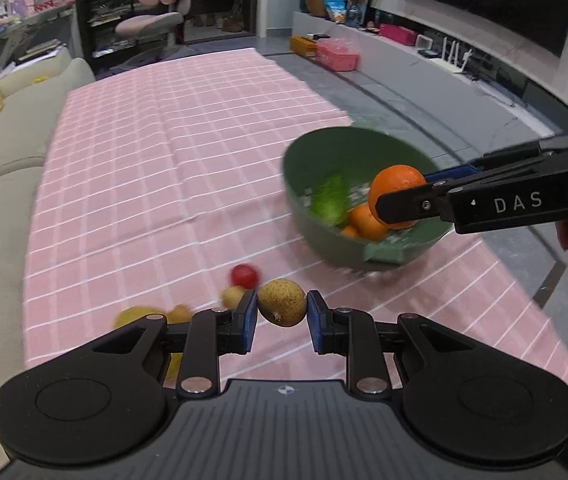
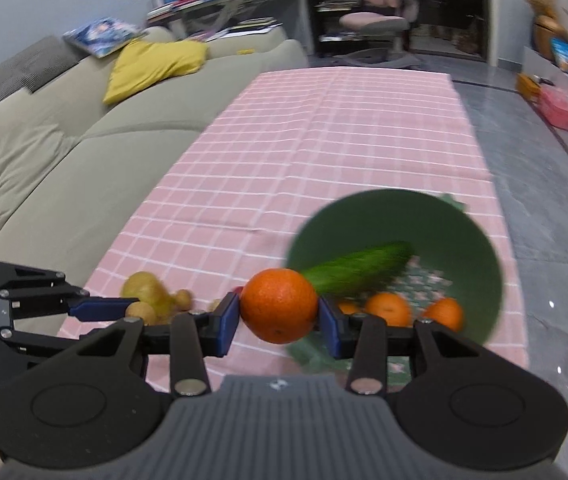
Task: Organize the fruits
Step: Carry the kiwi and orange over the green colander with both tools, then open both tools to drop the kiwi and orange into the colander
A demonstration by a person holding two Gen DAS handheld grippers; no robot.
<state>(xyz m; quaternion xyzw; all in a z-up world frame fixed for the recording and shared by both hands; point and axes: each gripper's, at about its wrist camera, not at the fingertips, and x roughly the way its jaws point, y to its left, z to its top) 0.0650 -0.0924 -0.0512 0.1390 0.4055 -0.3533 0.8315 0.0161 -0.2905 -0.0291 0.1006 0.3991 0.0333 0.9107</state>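
My left gripper [image 1: 282,316] is shut on a small brown-yellow fruit [image 1: 282,307] just above the pink checked tablecloth [image 1: 163,152]. My right gripper [image 2: 279,318] is shut on an orange [image 2: 279,305]; in the left wrist view it holds that orange [image 1: 398,188] over the green bowl [image 1: 316,148]. The bowl [image 2: 464,236] holds a cucumber [image 2: 360,268] and small oranges [image 2: 388,308]. A red fruit [image 1: 244,275], small brown fruits [image 1: 232,296] and a yellow fruit [image 1: 133,316] lie on the cloth left of my left gripper.
A beige sofa [image 2: 63,168] with a yellow cushion [image 2: 151,66] runs along the table's left side. Grey floor [image 2: 544,200] lies to the right, with pink boxes [image 1: 338,54] and a TV shelf beyond. A pink chair [image 1: 155,8] stands past the table's far end.
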